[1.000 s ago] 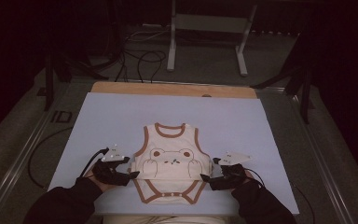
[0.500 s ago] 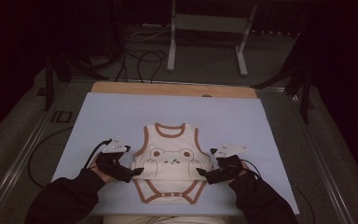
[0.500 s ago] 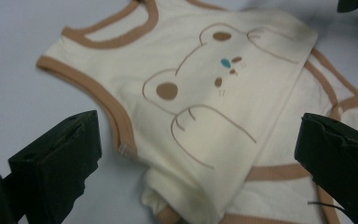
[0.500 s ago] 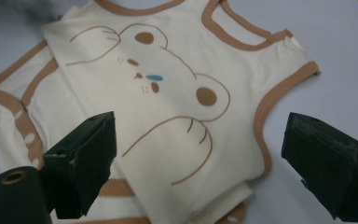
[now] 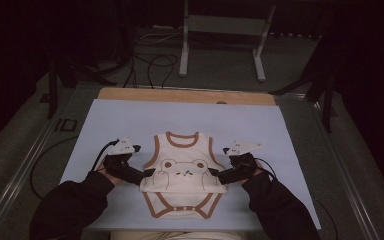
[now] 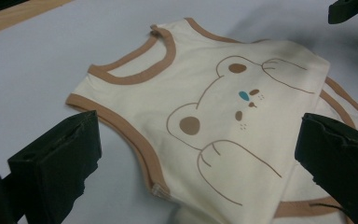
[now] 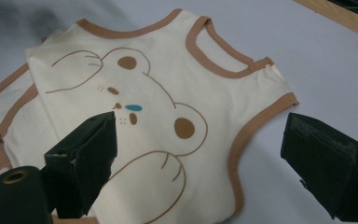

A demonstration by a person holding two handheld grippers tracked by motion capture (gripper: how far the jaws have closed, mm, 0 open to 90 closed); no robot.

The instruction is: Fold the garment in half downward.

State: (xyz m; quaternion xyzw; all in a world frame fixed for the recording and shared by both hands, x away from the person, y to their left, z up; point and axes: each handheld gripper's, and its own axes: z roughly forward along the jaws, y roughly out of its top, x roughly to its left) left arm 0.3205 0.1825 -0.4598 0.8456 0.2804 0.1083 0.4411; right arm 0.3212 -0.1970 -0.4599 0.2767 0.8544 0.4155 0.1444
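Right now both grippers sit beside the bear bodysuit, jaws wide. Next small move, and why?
Probably bring both grippers down to the snap end and fold it up under the bear. The bodysuit is folded across the middle, its snap end still sticking out toward the person. Left gripper and right gripper are open, their jaws holding no fabric.

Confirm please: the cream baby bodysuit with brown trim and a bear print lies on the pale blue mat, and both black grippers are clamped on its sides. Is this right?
Not quite. The cream bodysuit lies on the pale blue mat, but the left gripper and right gripper stand open, as the two gripper views show.
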